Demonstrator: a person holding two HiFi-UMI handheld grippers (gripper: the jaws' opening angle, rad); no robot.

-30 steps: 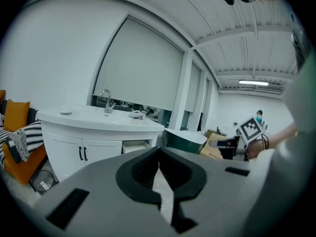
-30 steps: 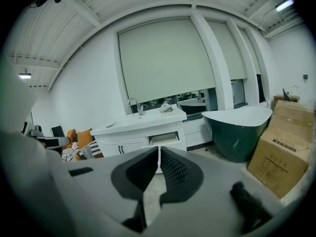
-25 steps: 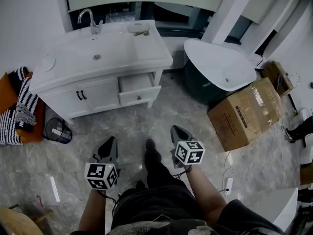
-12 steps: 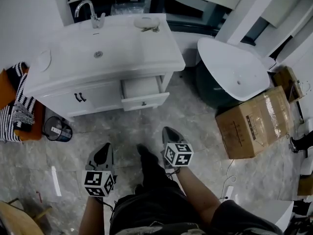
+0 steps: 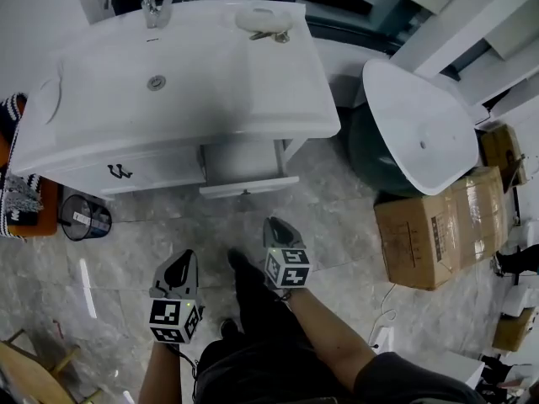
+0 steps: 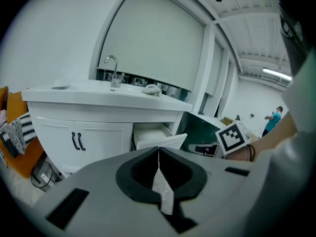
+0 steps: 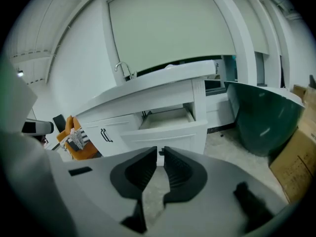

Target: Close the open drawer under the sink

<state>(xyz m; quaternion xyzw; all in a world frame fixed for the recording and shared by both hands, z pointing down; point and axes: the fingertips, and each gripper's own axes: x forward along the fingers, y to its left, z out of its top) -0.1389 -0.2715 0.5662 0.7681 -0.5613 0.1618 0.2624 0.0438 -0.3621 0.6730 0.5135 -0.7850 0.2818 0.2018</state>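
Note:
A white vanity (image 5: 168, 133) with a sink and tap fills the top of the head view. Its drawer (image 5: 249, 185) stands pulled out at the lower right, beside two cabinet doors with black handles (image 5: 120, 172). My right gripper (image 5: 274, 224) is shut and empty. It points at the drawer front (image 7: 168, 130) from a short way off, over the marble floor. My left gripper (image 5: 182, 263) is also shut and empty. It sits further back and to the left, and its view shows the drawer (image 6: 159, 138) ahead, right of centre. Neither gripper touches the drawer.
A dark green tub with a white rim (image 5: 417, 129) stands right of the vanity, with a cardboard box (image 5: 446, 225) in front of it. A black bin (image 5: 80, 219) and striped cloth (image 5: 13, 196) sit at the left. The person's leg and foot (image 5: 242, 269) are between the grippers.
Both grippers have moved forward towards the vanity and sunk lower, the right one leading. The vanity now looks closer and larger. The drawer stays open.

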